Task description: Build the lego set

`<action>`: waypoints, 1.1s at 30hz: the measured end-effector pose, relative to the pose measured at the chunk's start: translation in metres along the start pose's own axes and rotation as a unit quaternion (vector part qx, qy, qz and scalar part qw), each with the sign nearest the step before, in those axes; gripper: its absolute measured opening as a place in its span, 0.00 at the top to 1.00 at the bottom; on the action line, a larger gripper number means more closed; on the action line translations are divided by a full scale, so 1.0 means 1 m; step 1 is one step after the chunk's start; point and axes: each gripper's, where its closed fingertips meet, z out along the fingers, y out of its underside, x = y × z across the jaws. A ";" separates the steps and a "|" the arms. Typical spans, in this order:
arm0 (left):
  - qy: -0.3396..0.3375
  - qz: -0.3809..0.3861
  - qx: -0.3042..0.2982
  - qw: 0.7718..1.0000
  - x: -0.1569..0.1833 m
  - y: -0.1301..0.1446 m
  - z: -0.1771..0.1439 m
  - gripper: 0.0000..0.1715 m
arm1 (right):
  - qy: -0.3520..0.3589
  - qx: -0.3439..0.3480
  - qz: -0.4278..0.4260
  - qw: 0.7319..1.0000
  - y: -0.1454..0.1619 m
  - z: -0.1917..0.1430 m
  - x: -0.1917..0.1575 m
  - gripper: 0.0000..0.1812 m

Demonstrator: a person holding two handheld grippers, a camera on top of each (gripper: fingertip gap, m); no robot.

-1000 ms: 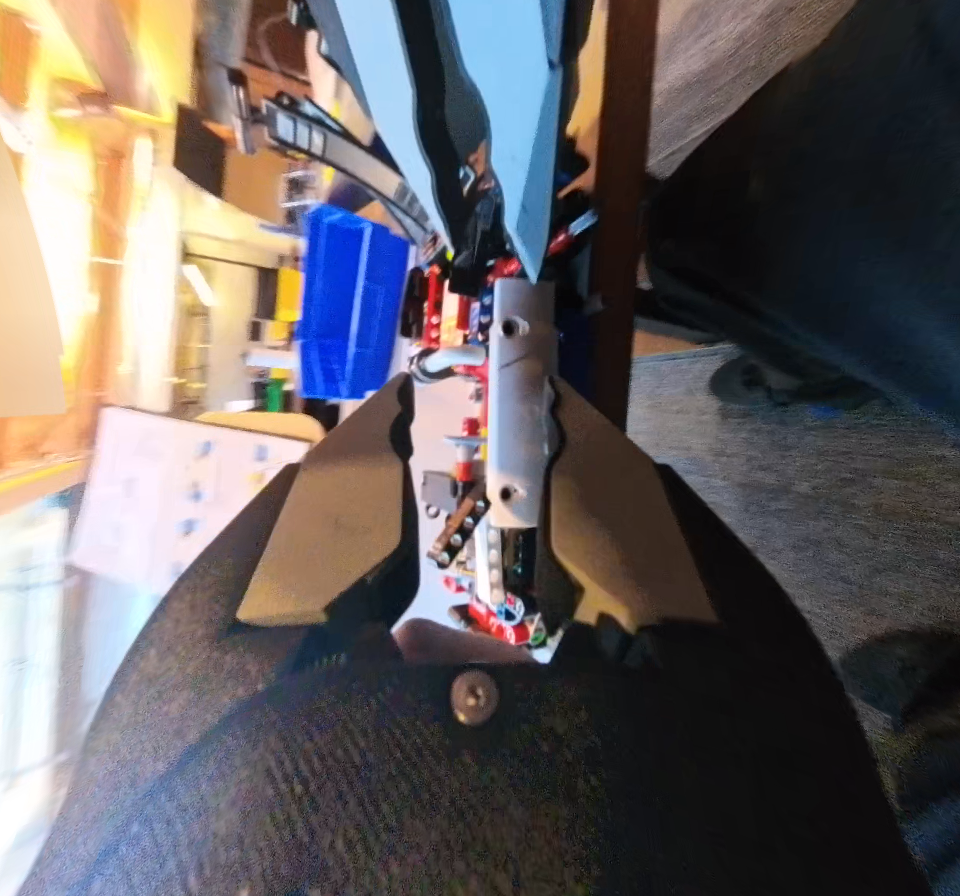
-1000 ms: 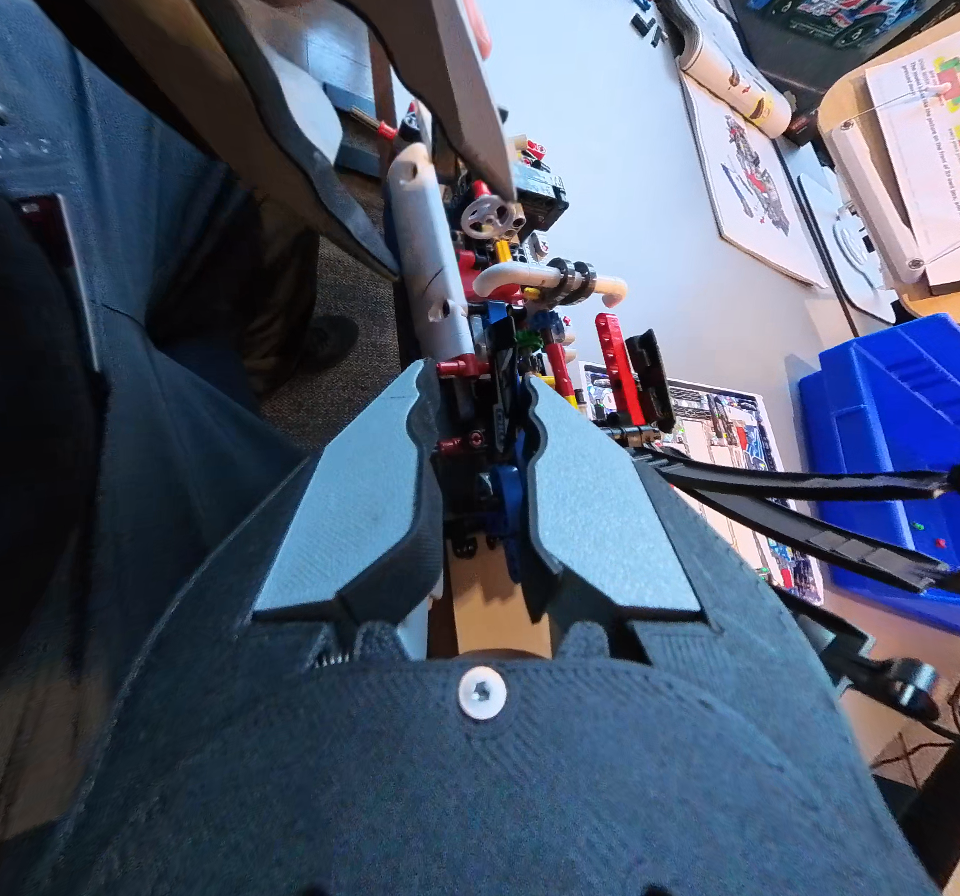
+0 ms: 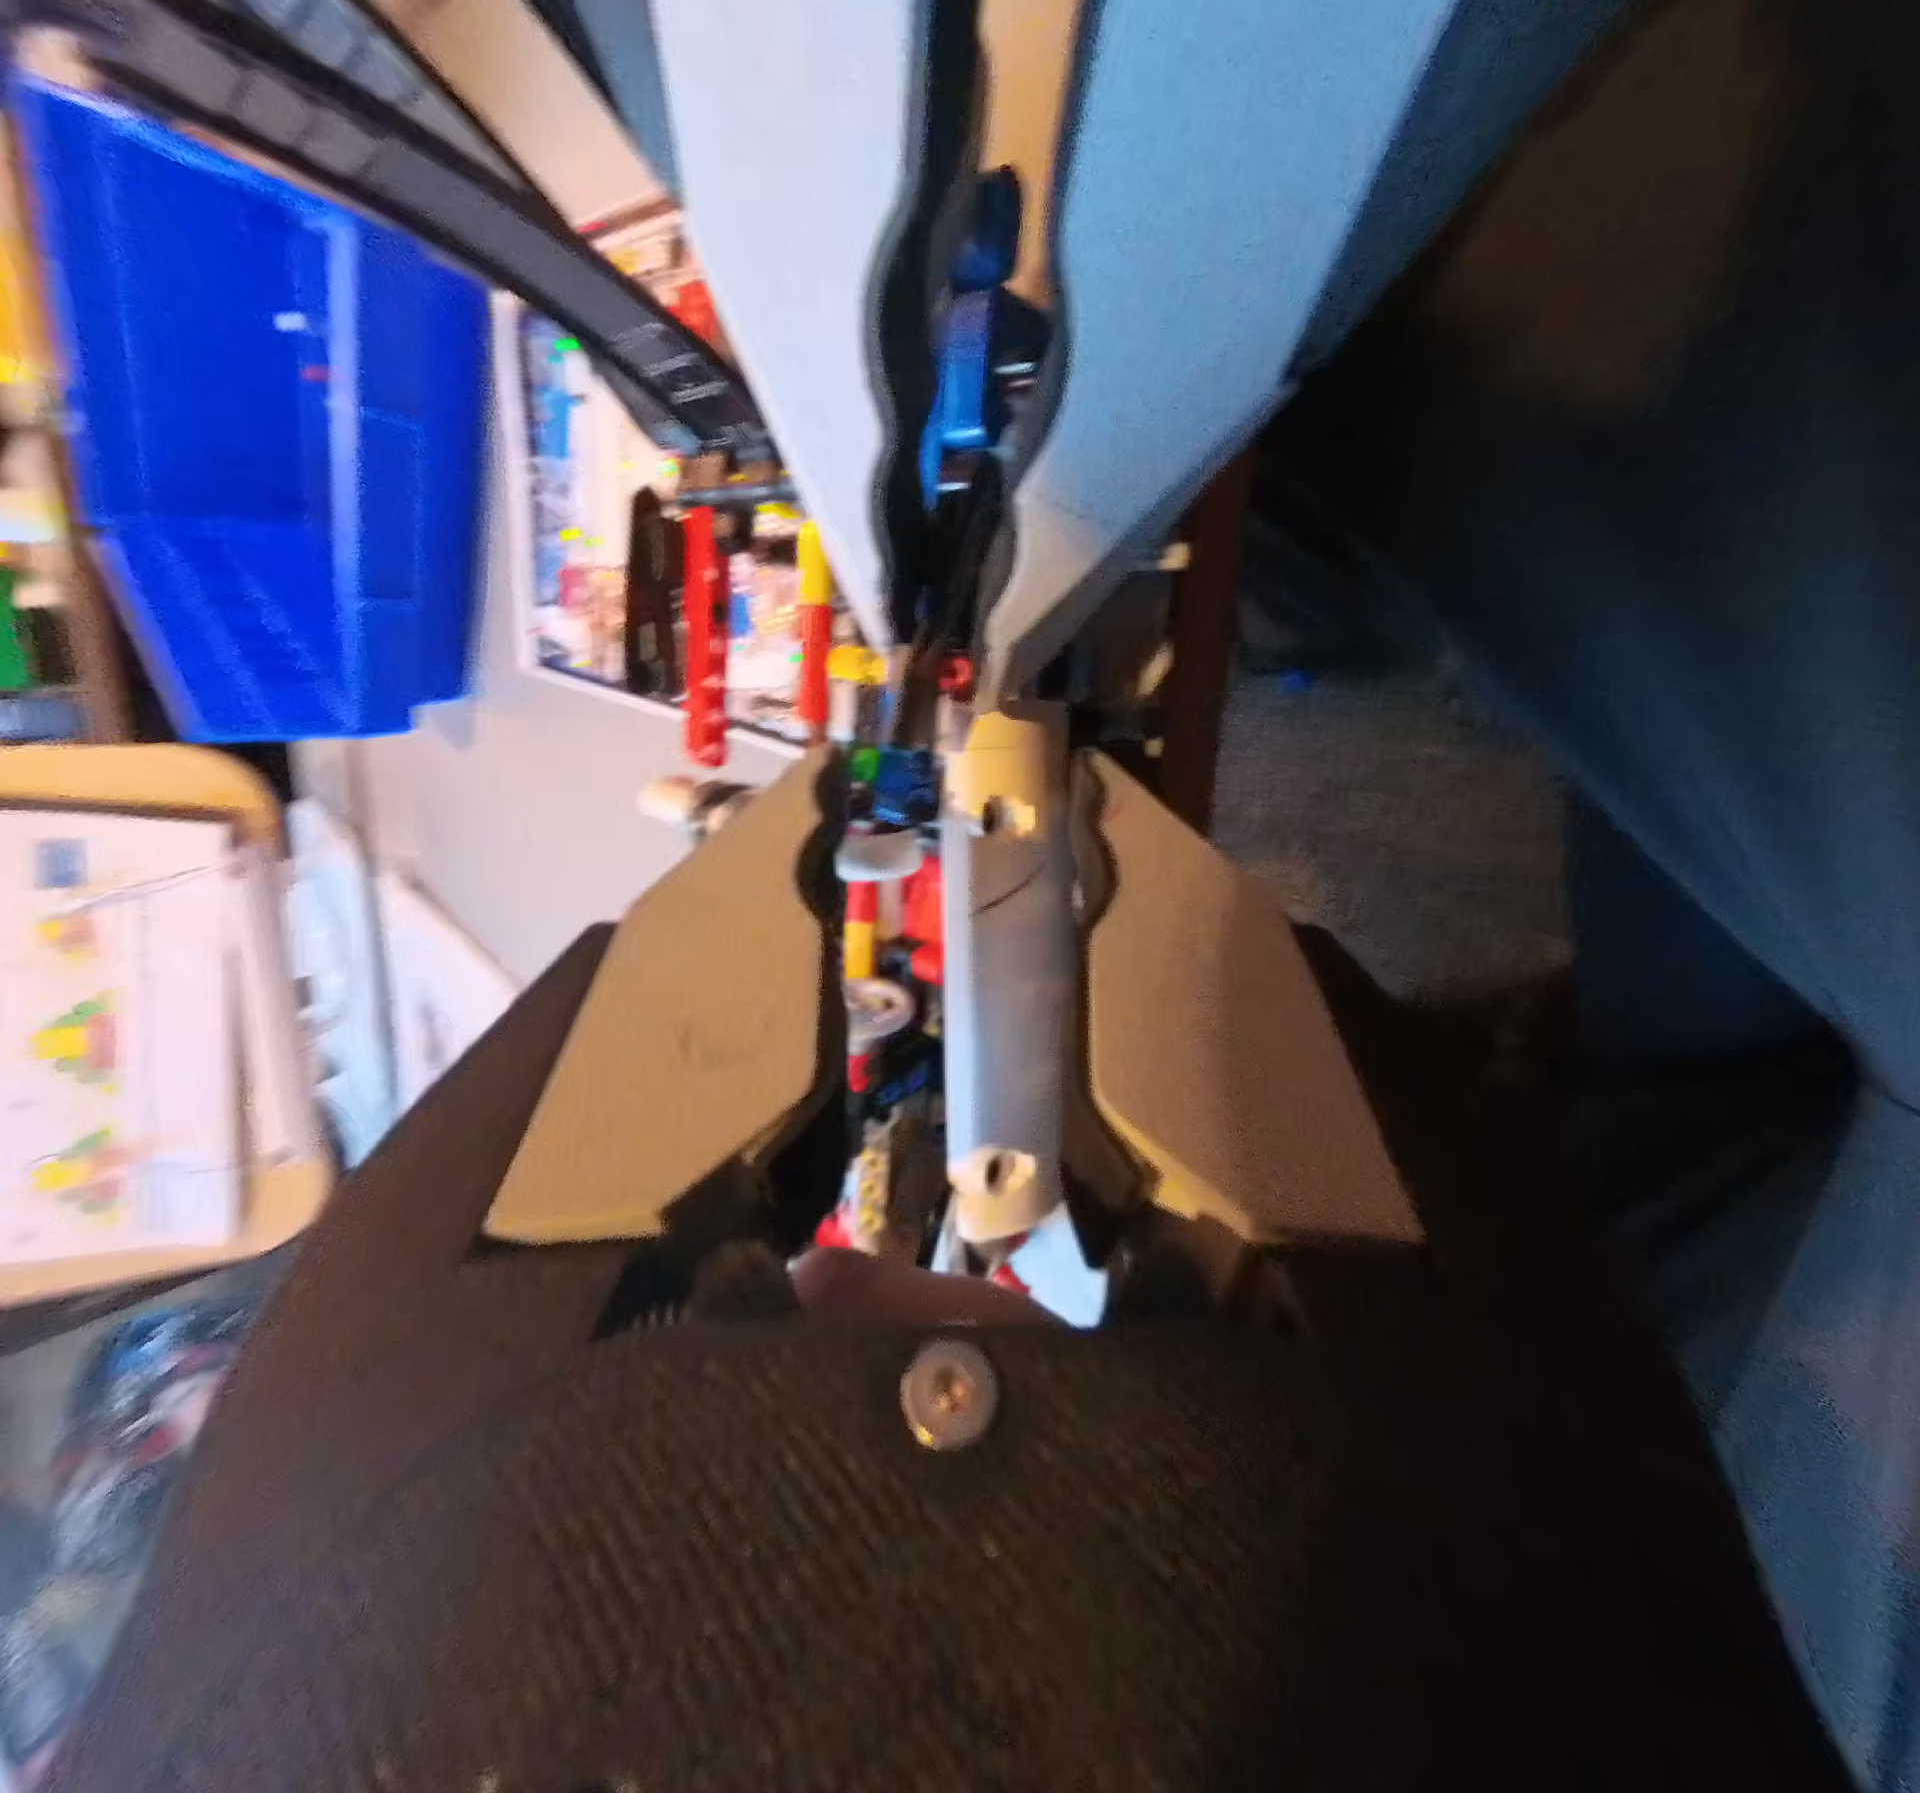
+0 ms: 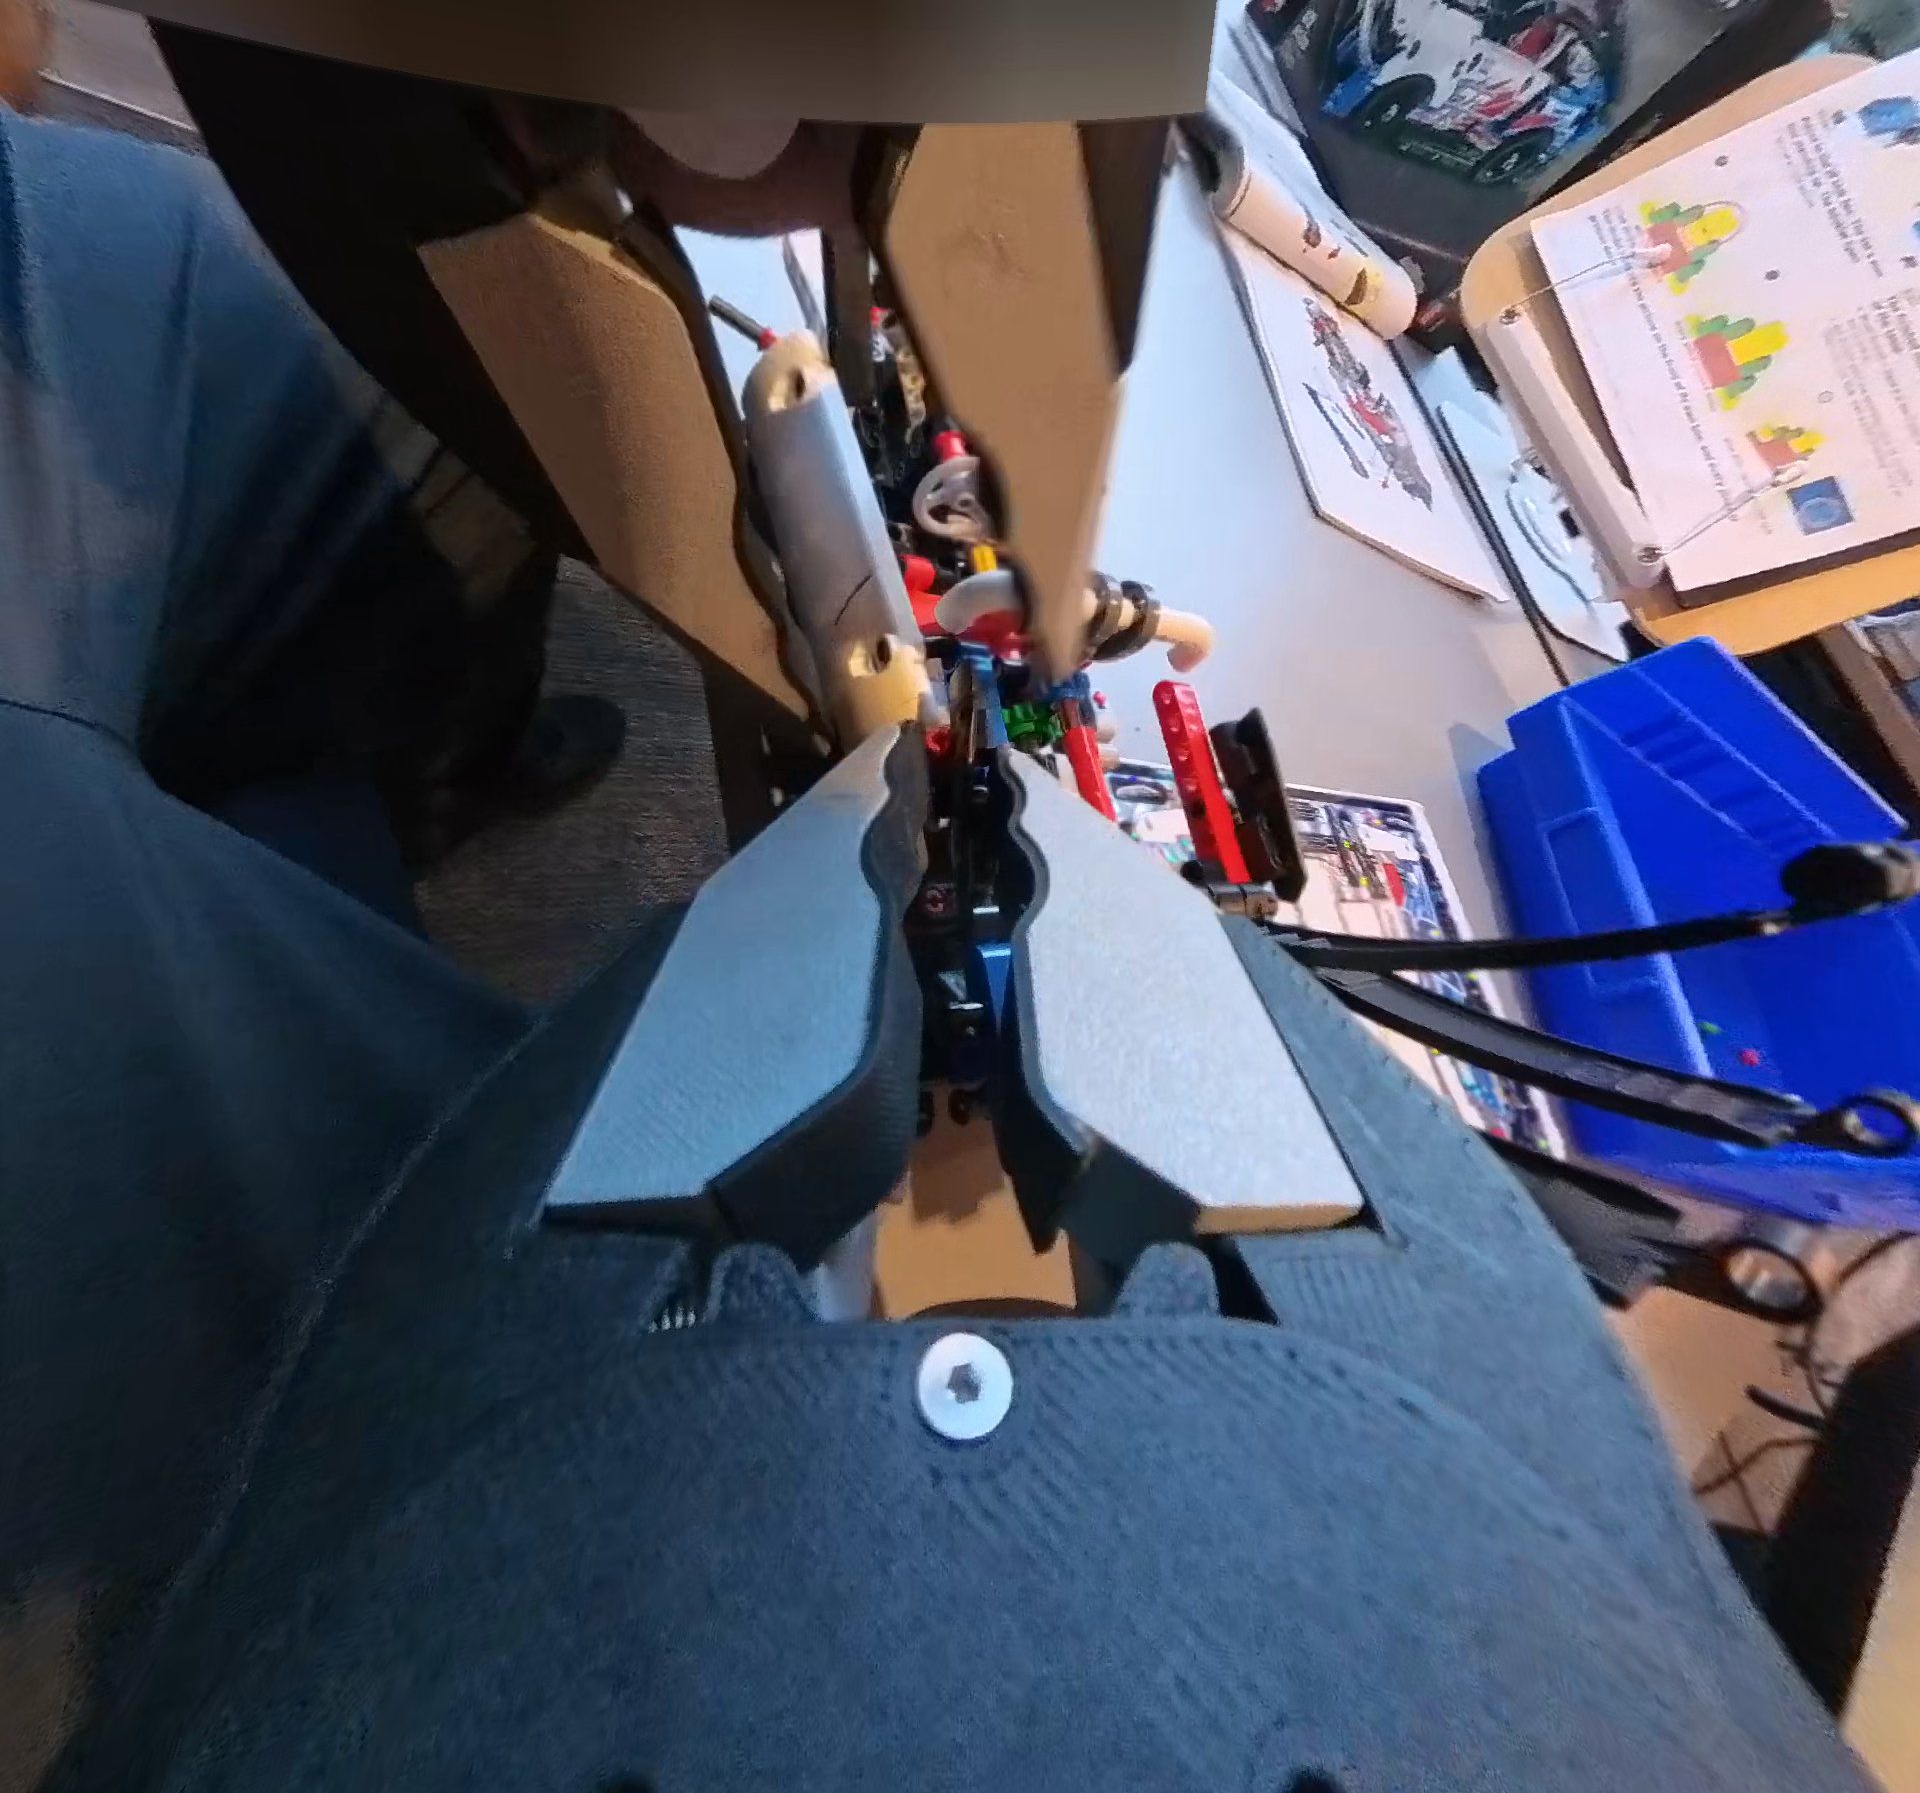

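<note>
Up close in the left wrist view, the left tool point(image 3: 951, 787) is clamped on the lego model point(image 3: 1003, 995), its tan fingers point(image 3: 707, 1037) pressing the grey panel side; a blue bin point(image 3: 260, 413) blurs behind. Over in the right wrist view, the right tool point(image 4: 961, 777) grips the model's point(image 4: 831, 538) dark, blue-tipped end narrowly above the worktop point(image 4: 1226, 517), beside an instruction booklet point(image 4: 1361, 434).

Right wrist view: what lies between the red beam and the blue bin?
In the right wrist view, a black lego piece beside the red beam, then an instruction sheet on the table before the blue bin.
</note>
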 end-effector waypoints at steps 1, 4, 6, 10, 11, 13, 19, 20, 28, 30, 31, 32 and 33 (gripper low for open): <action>-0.043 0.009 -0.007 0.999 -0.010 0.001 -0.003 0.68 | 0.009 0.000 -0.002 1.000 0.000 0.000 0.001 0.94; -0.136 0.028 -0.006 0.990 -0.013 0.011 -0.023 0.74 | 0.020 -0.004 -0.001 1.000 0.001 0.001 0.004 0.94; -0.165 0.003 0.007 0.986 -0.001 0.020 -0.036 0.75 | 0.025 -0.003 -0.007 1.000 0.002 0.001 0.004 0.94; -0.168 -0.015 -0.010 0.986 0.010 0.033 -0.037 0.71 | 0.029 -0.001 -0.012 1.000 0.002 0.000 0.004 0.94; -0.174 -0.009 -0.015 0.985 0.007 0.032 -0.034 0.69 | 0.031 0.001 -0.015 0.999 0.002 0.000 0.004 0.94; -0.144 -0.007 -0.030 0.989 0.008 0.035 -0.021 0.68 | 0.033 0.007 -0.026 0.999 0.002 -0.001 0.004 0.94; -0.078 -0.021 -0.045 0.996 0.003 0.040 -0.009 0.80 | 0.008 0.018 -0.030 0.999 0.005 -0.004 0.005 0.94; -0.064 -0.035 -0.042 0.996 0.002 0.038 -0.009 0.81 | 0.003 0.016 -0.025 1.000 0.006 -0.005 0.006 0.94; 0.020 -0.143 -0.008 0.989 0.009 0.029 0.007 0.78 | 0.010 0.035 -0.038 0.999 0.009 -0.008 0.010 0.94; 0.008 -0.135 -0.015 0.991 0.005 0.029 0.010 0.78 | 0.018 0.035 -0.042 0.998 0.011 -0.008 0.013 0.94; -0.005 -0.126 -0.016 0.992 0.003 0.029 0.010 0.81 | 0.017 0.039 -0.038 0.998 0.010 -0.008 0.013 0.94; -0.017 -0.119 -0.014 0.993 0.000 0.030 0.009 0.84 | 0.014 0.049 -0.027 0.998 0.008 -0.009 0.013 0.94; -0.015 -0.121 -0.009 0.993 0.000 0.029 0.008 0.85 | 0.009 0.059 -0.012 0.998 0.006 -0.011 0.013 0.94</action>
